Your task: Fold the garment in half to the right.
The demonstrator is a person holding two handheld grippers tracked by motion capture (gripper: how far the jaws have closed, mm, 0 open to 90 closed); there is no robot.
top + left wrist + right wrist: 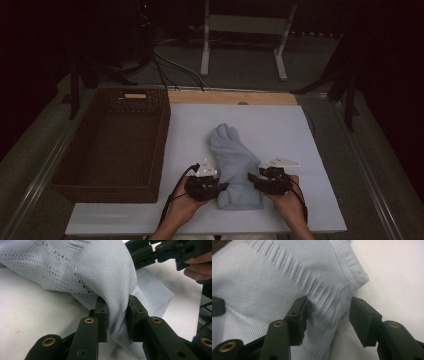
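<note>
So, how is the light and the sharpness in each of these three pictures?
High view: dim and soft, dark around the white table, and the wicker basket shows little detail. Left gripper view: bright, the knit of the pale blue garment sharp, the near jaws slightly soft. Right gripper view: evenly lit, the ribbed hem crisp, no glare.

White table point(310, 150), folded pale-blue knit garment point(235, 160), wicker basket point(112, 145)
</note>
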